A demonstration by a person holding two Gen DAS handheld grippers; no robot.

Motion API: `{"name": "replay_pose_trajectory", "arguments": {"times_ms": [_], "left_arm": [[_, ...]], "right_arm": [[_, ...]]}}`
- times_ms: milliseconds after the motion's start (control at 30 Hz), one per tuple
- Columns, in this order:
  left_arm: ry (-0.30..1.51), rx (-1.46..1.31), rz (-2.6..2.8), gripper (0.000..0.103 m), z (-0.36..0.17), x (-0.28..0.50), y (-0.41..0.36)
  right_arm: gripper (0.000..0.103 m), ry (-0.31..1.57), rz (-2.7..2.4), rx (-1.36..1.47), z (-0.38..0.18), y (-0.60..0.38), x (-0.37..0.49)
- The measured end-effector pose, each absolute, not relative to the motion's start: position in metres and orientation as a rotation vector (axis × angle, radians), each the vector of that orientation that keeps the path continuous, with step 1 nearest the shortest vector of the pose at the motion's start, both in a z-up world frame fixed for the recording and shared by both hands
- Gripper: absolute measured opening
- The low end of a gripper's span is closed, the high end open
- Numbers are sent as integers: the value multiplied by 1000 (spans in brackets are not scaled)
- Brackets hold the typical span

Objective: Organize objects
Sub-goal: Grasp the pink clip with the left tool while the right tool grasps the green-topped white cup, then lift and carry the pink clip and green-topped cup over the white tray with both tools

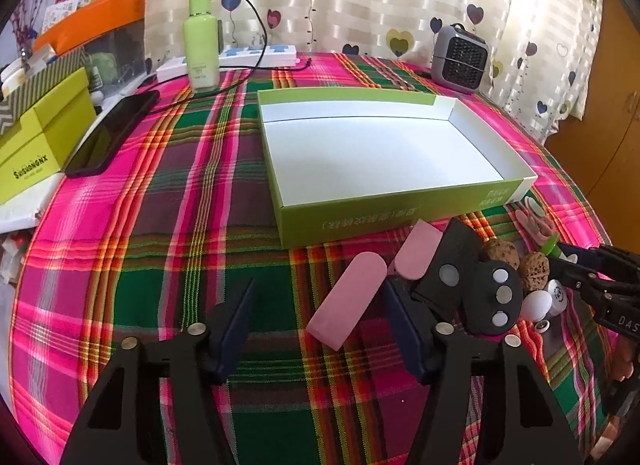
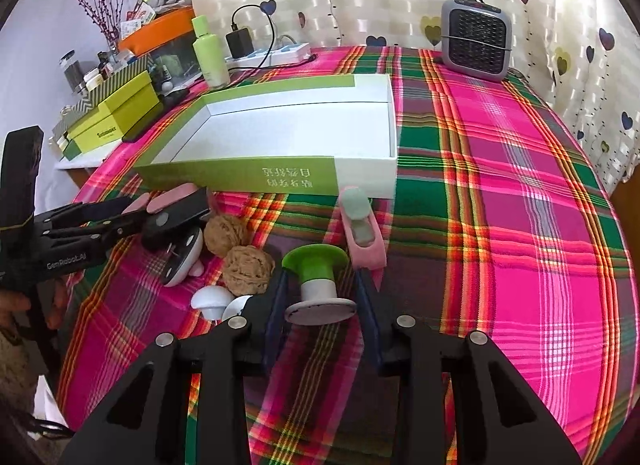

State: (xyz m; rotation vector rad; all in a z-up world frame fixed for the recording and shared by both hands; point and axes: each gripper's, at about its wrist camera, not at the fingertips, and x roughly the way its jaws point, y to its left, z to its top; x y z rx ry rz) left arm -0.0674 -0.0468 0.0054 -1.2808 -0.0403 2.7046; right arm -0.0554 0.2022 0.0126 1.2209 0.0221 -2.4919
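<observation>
- The left tongs [image 1: 316, 329] are seen spread apart, with nothing pinched; one pink block [image 1: 347, 303] lies between the fingers, near the right-hand one, and contact cannot be told.
- The right tongs [image 2: 320, 305] are set around one green-and-white knob [image 2: 316, 285] lying on its side; whether the pads press on it cannot be told.
- A second pink block [image 1: 416, 251] is seen just beyond the first, nearer the open box [image 1: 384, 221].
- Two walnuts [image 2: 234, 251] are counted, touching each other, in front of the box's near wall.
- Two black pieces with round metal discs [image 1: 472, 289] are counted beside the walnuts, one of them overlapping the other.
- Two white round knobs [image 2: 212, 299] are seen in front of the walnuts.
- One pink holder with pale green pads [image 2: 362, 229] lies just in front of the box's right end.
- The box is shown with a bare white floor.
- Behind the box, on the plaid-covered counter [image 2: 520, 185], one green bottle [image 1: 201, 41], one power strip [image 1: 240, 59] and one small grey heater [image 2: 476, 39] are found.
- To the left of the box, one dark phone [image 1: 110, 135] and one lime carton [image 1: 44, 141] are placed.
</observation>
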Motion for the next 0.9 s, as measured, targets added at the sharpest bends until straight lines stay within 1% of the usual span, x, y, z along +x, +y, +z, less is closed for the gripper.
{"name": "replay_pose_trajectory", "arguments": {"times_ms": [67,100,167,233,333,567,900], "left_arm": [[-45,-1280,2700,51,6,-67,-47],[-42,-1280,2697,49,6,-66,-47],[-25,-1280,2697,36,6,-66,-45],[-26,-1282,2694,31,6,-66,-45],[-33,-1282,2685,29,7,-66,-43],[-41,-1281,2688,16,7,-64,-41],[-50,-1277,2680,16,8,-61,-39]], "right_arm": [[35,18,-2489,1222,13,202,-55],[35,15,-2488,1222,13,202,-55],[35,7,-2489,1223,12,202,-55],[35,-1,-2488,1223,12,202,-55],[35,-8,-2485,1222,12,201,-55],[35,-18,-2487,1220,12,200,-54],[35,-45,-2483,1193,17,201,-51]]}}
